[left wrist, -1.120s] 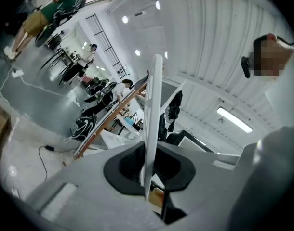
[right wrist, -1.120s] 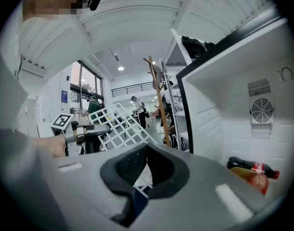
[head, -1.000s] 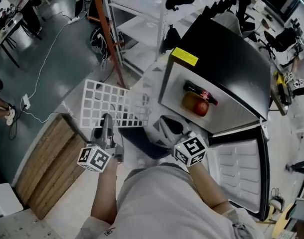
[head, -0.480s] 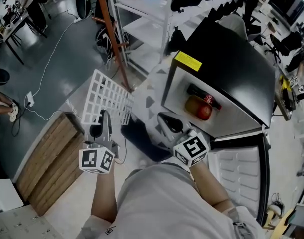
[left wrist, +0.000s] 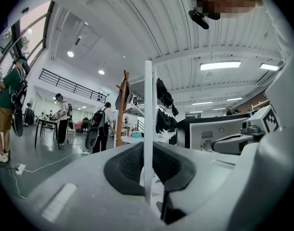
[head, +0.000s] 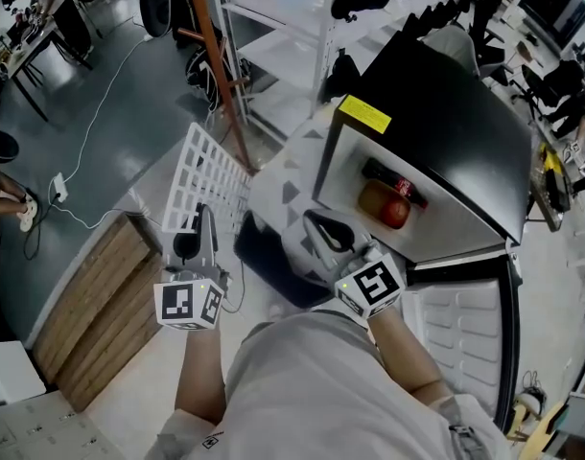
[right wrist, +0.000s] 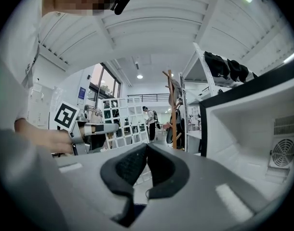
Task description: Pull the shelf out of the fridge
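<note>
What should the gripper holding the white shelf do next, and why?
Probably lower the shelf to the floor, away from the fridge. It hangs fully outside the fridge, tilted on edge. Only the left hand-held gripper clamps it, at one edge. The right hand-held gripper is shut on nothing.

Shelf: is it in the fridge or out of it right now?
Out. The white grid shelf stands on edge beside the open fridge, clamped in the left gripper.
</note>
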A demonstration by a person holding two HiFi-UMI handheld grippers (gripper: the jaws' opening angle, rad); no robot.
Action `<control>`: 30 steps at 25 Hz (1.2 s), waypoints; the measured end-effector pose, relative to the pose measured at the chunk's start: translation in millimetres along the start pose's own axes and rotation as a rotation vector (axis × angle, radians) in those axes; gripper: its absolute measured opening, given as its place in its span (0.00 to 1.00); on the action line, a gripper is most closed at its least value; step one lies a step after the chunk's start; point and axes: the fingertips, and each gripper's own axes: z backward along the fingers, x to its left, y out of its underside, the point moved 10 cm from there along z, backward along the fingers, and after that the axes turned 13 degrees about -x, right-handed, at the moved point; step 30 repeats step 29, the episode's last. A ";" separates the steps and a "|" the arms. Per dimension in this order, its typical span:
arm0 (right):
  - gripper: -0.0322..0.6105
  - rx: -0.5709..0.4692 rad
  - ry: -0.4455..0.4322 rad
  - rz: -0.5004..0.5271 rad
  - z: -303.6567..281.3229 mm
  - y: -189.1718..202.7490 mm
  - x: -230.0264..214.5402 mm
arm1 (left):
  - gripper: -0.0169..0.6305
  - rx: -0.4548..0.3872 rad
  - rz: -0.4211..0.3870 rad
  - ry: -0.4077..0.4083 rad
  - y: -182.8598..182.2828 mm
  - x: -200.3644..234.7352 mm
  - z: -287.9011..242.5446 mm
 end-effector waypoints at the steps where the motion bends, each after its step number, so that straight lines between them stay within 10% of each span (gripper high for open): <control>1: 0.05 -0.001 0.000 0.003 -0.1 -0.5 0.7 | 0.08 -0.001 -0.004 0.003 -0.4 -0.7 0.1; 30: 0.05 0.018 0.046 -0.011 23.4 -0.9 11.1 | 0.08 0.016 0.023 0.001 -3.4 -0.4 22.0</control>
